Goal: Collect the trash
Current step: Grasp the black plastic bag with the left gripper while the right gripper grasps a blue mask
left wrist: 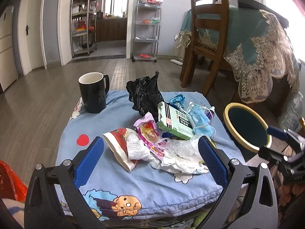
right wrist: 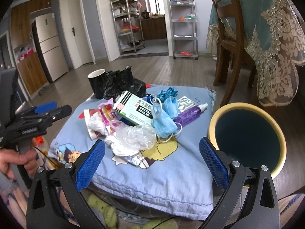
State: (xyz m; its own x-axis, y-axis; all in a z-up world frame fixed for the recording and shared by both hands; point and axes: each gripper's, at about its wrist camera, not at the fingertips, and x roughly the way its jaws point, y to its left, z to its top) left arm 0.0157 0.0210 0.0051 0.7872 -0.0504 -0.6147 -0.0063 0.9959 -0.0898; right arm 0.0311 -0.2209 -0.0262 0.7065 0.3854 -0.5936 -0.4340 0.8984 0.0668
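Trash pile (left wrist: pixel 164 133) heaped mid-cushion: green box, blue masks, black bag, wrappers, tissues; bin (right wrist: pixel 247 137) upright beside, open.

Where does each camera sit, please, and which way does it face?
Left wrist: on the left claw, facing the trash pile on the blue cushion; own fingers and the right claw at right show.
Right wrist: on the right claw, facing the same pile, bin alongside; the left claw and hand show.
Shared: green box, black mug.

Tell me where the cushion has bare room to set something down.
Bare patches: the near strip of the cushion in front of the trash pile, and the left part between the black mug and the red dot. The middle and far right are crowded.
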